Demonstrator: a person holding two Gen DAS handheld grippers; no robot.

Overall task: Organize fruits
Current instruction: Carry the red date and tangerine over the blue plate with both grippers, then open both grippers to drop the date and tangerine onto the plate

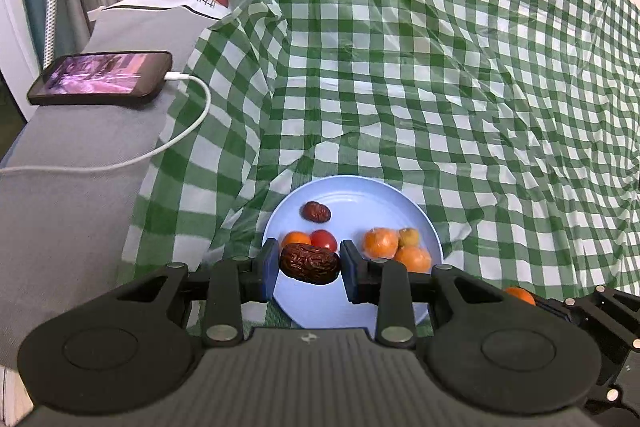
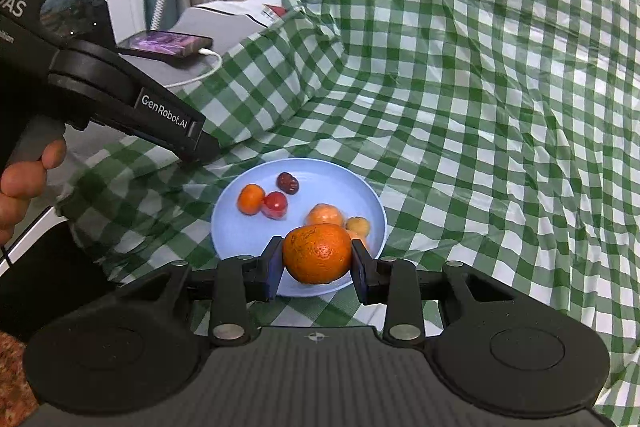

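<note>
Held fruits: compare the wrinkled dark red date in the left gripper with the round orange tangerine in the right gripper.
The wrinkled dark red date is brownish red; the round orange tangerine is bright orange. The date's skin is deeply creased; the tangerine's is taut and finely pitted. The date is oblong, lying crosswise between the pads; the tangerine is nearly spherical and looks bulkier. Both are clamped, in the left gripper and the right gripper, above the light blue plate.

Your left gripper [image 1: 309, 269] is clamped on a wrinkled date [image 1: 309, 263], fingers level. Your right gripper [image 2: 317, 259] is closed around an orange [image 2: 317, 253]. Your left hand [image 2: 24, 179] wraps its gripper's handle.
</note>
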